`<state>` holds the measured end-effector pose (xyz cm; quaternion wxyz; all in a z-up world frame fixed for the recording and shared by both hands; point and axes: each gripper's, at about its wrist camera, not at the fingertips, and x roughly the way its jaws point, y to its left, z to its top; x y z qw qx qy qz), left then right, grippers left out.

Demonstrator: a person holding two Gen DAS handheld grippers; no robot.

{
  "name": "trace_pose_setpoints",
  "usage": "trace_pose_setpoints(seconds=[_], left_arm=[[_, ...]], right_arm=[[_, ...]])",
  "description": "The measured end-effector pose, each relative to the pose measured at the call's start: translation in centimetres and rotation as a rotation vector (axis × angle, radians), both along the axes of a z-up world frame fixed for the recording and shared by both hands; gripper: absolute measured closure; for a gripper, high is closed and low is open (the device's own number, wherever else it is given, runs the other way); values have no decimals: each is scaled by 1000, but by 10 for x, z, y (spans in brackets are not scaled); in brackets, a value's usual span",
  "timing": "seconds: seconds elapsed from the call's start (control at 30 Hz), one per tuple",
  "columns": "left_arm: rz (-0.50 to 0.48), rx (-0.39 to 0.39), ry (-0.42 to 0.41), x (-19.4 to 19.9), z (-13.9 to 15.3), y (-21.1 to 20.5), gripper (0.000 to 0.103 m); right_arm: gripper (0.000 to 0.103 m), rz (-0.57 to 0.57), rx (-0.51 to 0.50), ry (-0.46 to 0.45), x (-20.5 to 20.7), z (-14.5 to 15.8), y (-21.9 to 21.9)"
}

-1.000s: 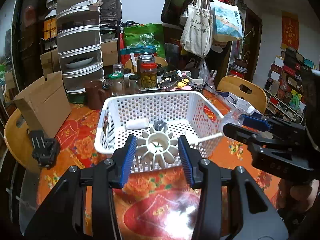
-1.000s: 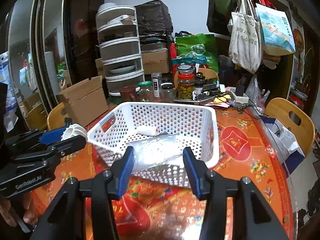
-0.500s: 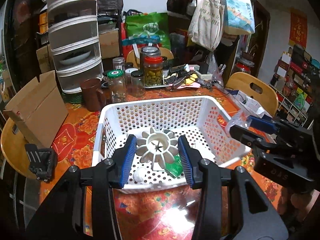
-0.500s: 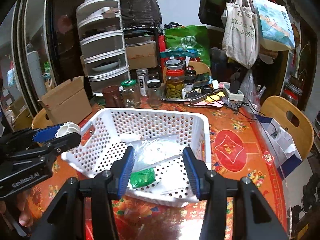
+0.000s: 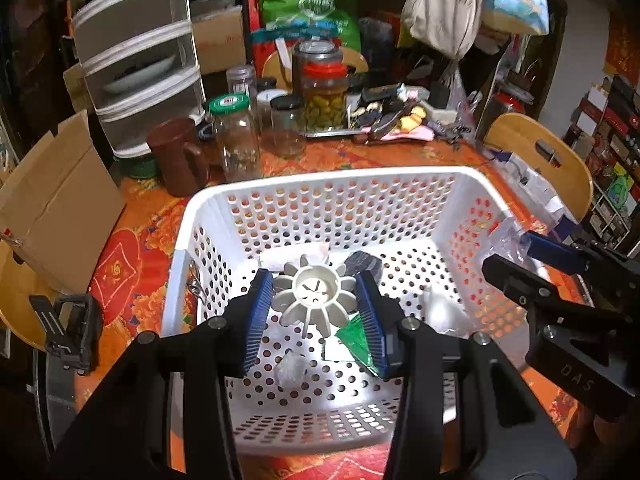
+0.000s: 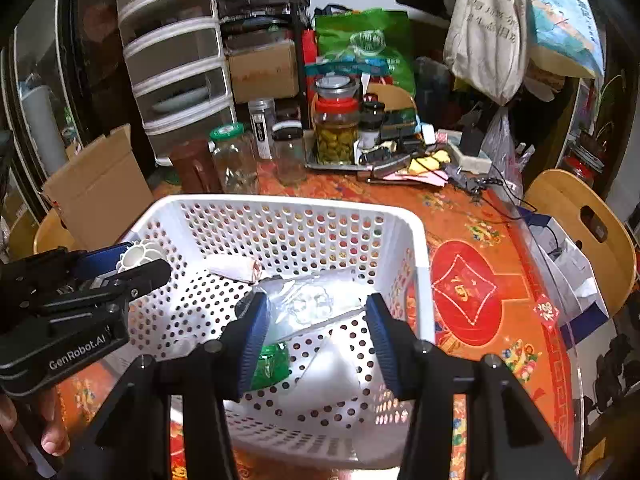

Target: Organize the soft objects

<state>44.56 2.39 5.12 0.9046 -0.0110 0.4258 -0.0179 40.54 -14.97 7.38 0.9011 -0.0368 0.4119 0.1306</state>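
Observation:
A white perforated basket (image 5: 320,188) (image 6: 416,240) stands on the red patterned table. My left gripper (image 5: 314,300) is shut on a white finned plastic wheel (image 5: 315,295), held over the basket's inside. My right gripper (image 6: 314,322) is shut on a clear plastic bag (image 6: 308,306), also above the basket. In the basket lie a green wrapper (image 5: 354,338) (image 6: 272,364), a white roll (image 6: 236,270), a dark lump (image 5: 362,264) and small clear and white soft packets (image 5: 292,368). The right gripper shows at the right edge of the left wrist view (image 5: 520,256); the left one shows at the left of the right wrist view (image 6: 132,264).
Glass jars (image 5: 236,140), a pickle jar (image 5: 324,96), a brown mug (image 5: 180,156) and a cluttered tray stand behind the basket. A cardboard box (image 5: 52,208) and drawer tower (image 5: 136,52) stand at left. Wooden chairs (image 6: 580,216) flank the table. Bags hang at the back.
Both grippers have moved forward and down, from the near side of the basket to over its inside, each still carrying its object. The basket now fills the view.

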Motion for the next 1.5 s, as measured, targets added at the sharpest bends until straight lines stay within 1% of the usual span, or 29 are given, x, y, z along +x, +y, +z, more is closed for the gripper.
trace_pose_setpoints(seconds=[0.1, 0.3, 0.43, 0.57, 0.6, 0.63, 0.67, 0.7, 0.73, 0.77, 0.83, 0.9, 0.93, 0.97, 1.03, 1.07, 1.1, 1.13, 1.2, 1.33, 1.4, 1.43, 1.5], left_arm=[[4, 7, 34, 10, -13, 0, 62], [18, 20, 74, 22, -33, 2, 62], [25, 26, 83, 25, -41, 3, 62], [27, 25, 75, 25, -42, 3, 62], [23, 19, 71, 24, -41, 3, 59], [19, 14, 67, 23, -40, 3, 55], [16, 14, 56, 21, -38, 2, 44], [16, 20, 44, 19, -36, 2, 36], [16, 30, 27, 17, -34, 1, 34], [15, 35, 8, 14, -31, 1, 31], [13, 26, -4, 10, -26, 1, 28], [13, 24, -23, 4, -21, 3, 25], [16, 29, -39, 0, -18, 4, 23], [17, 31, -54, -5, -14, 5, 19], [17, 18, -68, -13, -10, 7, 14], [18, 5, -78, -19, -7, 9, 9], [18, -4, -86, -24, -6, 11, 3], [19, -9, -92, -30, -4, 12, 0], [15, -5, -103, -44, 0, 12, 0], [7, 13, -139, -77, 4, 12, 0], [5, 7, -162, -97, 6, 14, 0], [4, 2, -167, -108, 6, 15, 0], [-1, -11, -177, -129, 6, 18, 0]], right_arm=[[54, -6, -11, 29, 11, -10, 4], [54, -17, -14, 75, 24, -29, 4], [53, -13, -14, 88, 27, -37, 4], [52, -12, -11, 84, 27, -39, 3], [52, -12, -4, 76, 26, -38, 3], [49, -13, 0, 72, 25, -38, 2], [42, -13, 5, 67, 24, -36, 2], [36, -13, 10, 58, 23, -35, 1], [28, -12, 16, 49, 21, -33, 0], [25, -12, 17, 42, 20, -31, 0], [24, -15, 29, 25, 16, -27, -3], [21, -13, 42, 18, 13, -23, -6], [15, -12, 46, 13, 10, -21, -7], [9, -10, 47, 5, 7, -20, -9], [6, -8, 50, -2, 0, -18, -13], [4, -5, 50, -6, -4, -17, -14], [3, -5, 46, -10, -8, -16, -15], [2, -7, 40, -13, -11, -16, -15], [1, -14, 30, -13, -20, -15, -17], [1, -22, 56, -23, -45, -14, -25], [1, -30, 62, -33, -63, -12, -29], [1, -36, 55, -40, -72, -12, -31], [1, -46, 37, -82, -98, -11, -35]])
